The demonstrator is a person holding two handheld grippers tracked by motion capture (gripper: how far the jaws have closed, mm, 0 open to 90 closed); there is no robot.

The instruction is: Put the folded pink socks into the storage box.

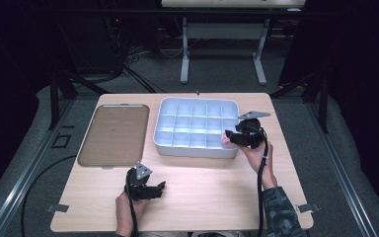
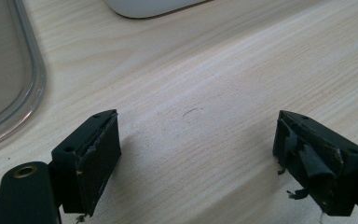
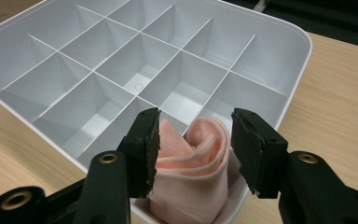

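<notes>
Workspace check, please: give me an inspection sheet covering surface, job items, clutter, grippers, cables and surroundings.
Surface: pale wooden table, bare at the front.
Job's things: folded pink cloth standing in a near corner compartment of the white plastic divided tray; other visible compartments empty.
Clutter: clear brownish flat lid left of the tray; nothing else seen.
Grippers: right gripper astride the cloth, jaws apart, not pressing; left gripper open over bare wood.
Cables: one black cable trails from each gripper toward the person.
Surroundings: dark room, grey floor, white table legs behind.
</notes>
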